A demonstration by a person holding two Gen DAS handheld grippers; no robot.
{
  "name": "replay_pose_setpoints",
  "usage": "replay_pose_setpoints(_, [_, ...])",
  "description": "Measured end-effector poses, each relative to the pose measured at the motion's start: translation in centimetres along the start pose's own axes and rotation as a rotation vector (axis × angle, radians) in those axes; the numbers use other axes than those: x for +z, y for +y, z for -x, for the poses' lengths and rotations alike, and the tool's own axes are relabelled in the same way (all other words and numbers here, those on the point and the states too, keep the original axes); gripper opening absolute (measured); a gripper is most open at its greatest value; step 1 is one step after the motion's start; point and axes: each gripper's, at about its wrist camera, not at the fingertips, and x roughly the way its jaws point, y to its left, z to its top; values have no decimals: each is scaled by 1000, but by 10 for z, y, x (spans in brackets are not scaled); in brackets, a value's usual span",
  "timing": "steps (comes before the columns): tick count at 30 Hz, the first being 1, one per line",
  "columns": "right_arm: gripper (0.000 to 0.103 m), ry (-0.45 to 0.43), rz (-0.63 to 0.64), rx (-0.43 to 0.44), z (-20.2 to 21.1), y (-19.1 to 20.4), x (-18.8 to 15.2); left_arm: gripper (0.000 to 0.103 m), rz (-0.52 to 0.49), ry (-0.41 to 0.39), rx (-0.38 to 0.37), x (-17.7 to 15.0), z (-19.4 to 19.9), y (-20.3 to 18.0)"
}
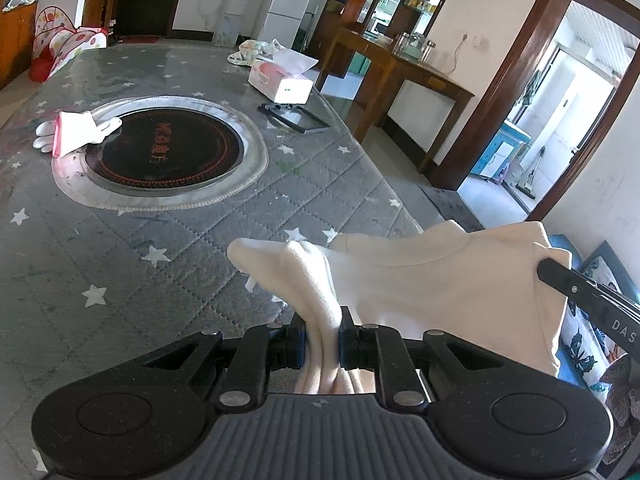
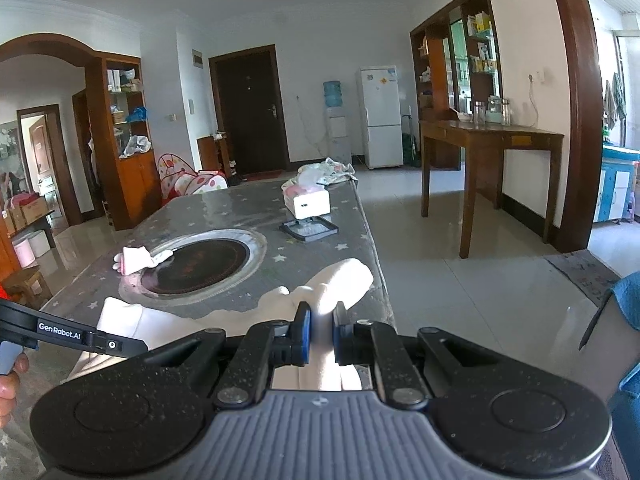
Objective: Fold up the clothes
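Observation:
A cream-white garment (image 1: 440, 280) hangs stretched between both grippers above the near end of the grey star-print table (image 1: 160, 240). My left gripper (image 1: 322, 340) is shut on a bunched fold of it. In the right wrist view my right gripper (image 2: 322, 334) is shut on another bunch of the same garment (image 2: 336, 280). The right gripper's black body shows at the right edge of the left wrist view, touching the cloth's far corner. The left gripper's body shows at the left of the right wrist view. A small folded white and pink piece of clothing (image 1: 76, 132) lies by the round cooktop (image 1: 164, 152).
A tissue box (image 1: 280, 82), a black tablet-like frame (image 1: 294, 116) and a crumpled cloth (image 1: 256, 50) sit at the table's far end. The table's right edge drops to a tiled floor. A wooden side table (image 2: 492, 140) stands by the wall. A person's hand (image 2: 8, 384) shows at left.

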Motion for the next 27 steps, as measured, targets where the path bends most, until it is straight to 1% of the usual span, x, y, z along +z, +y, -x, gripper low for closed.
replay_pose_setpoints(11, [9, 49, -19, -22, -23, -9, -14, 16, 13, 38, 12, -5, -15, 6])
replay_pose_setpoints(22, [10, 105, -25, -59, -45, -21, -27, 17, 41, 93, 26, -12, -33, 21])
replay_pose_setpoints(25, [10, 118, -31, -74, -51, -25, -30, 18, 48, 109, 30, -15, -37, 25])
replay_pose_setpoints(27, [11, 125, -29, -83, -54, -27, -32, 22, 50, 113, 35, -16, -39, 27])
